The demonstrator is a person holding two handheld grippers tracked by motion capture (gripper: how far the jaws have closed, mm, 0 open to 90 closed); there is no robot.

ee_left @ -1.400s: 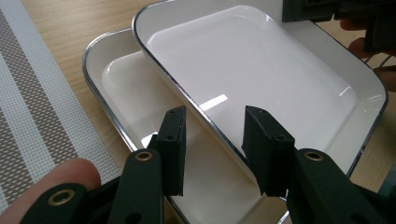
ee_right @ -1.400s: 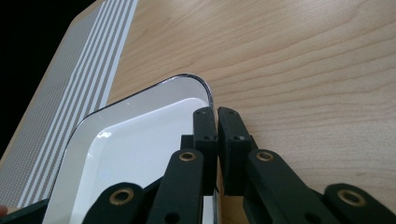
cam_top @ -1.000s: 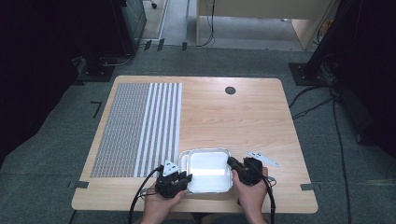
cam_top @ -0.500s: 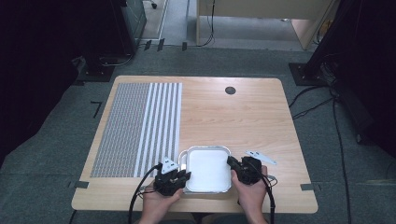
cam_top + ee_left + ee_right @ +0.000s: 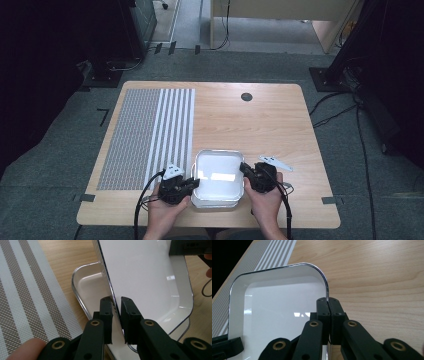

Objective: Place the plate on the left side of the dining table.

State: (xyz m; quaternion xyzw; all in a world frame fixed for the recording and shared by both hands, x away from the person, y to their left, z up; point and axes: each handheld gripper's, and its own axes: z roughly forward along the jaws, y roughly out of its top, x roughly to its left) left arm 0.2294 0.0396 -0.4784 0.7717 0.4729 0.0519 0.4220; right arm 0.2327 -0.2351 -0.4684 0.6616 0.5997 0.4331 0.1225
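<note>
We see a white tray (image 5: 218, 177) at the near edge of the tabletop (image 5: 260, 125), now shifted slightly farther from us than a second ago. Left tool (image 5: 115, 302) and right tool (image 5: 328, 300) each pinch opposite rims, probably repositioning it beside the striped mat (image 5: 150, 130).

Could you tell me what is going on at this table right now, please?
A person is holding a white square tray by two opposite edges, one handheld gripper on each side. The left gripper has its jaws set around the tray's left rim with a small gap showing, while the right gripper is shut on the right rim. The tray sits near the front edge of the wooden table, just right of a striped placemat.
</note>
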